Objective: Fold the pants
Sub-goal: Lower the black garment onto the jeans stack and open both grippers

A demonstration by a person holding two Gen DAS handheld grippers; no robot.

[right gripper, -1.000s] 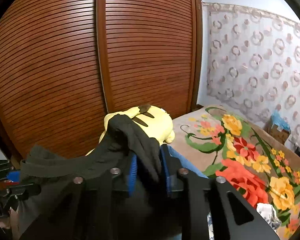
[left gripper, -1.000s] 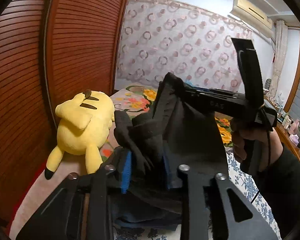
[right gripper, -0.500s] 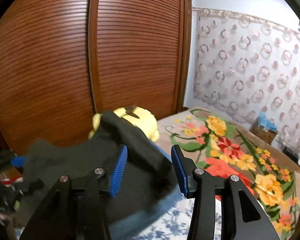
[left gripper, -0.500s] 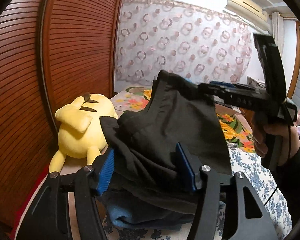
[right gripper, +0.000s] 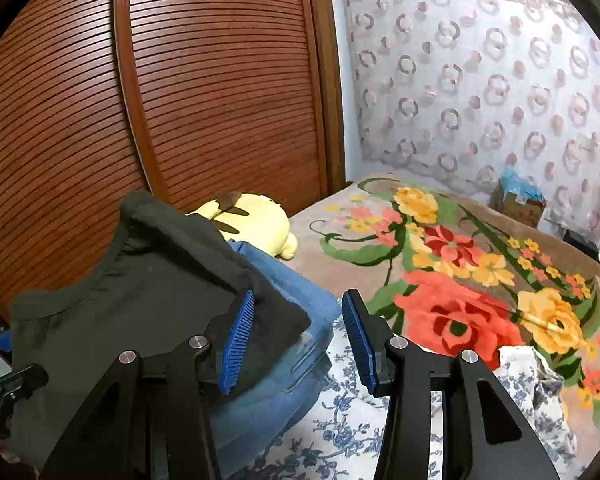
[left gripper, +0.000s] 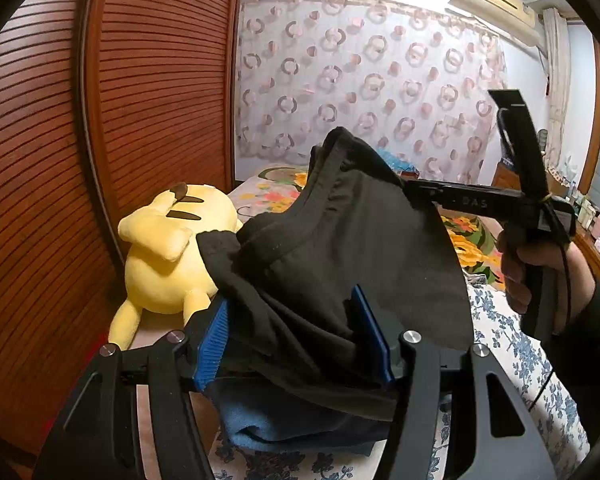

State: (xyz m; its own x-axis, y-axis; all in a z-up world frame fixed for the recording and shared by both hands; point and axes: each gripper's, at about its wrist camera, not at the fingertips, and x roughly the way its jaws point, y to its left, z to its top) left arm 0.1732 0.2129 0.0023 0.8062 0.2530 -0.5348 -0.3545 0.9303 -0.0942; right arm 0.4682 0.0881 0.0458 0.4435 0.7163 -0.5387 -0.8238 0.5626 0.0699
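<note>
Both jaws just opened | black pants between left gripper pads

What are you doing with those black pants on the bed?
A person is folding the black pants with two handheld grippers. The pants lie on folded blue jeans, beside a yellow plush toy. Both grippers have just opened: cloth still sits between the left gripper pads, and the right gripper is clear.
</note>
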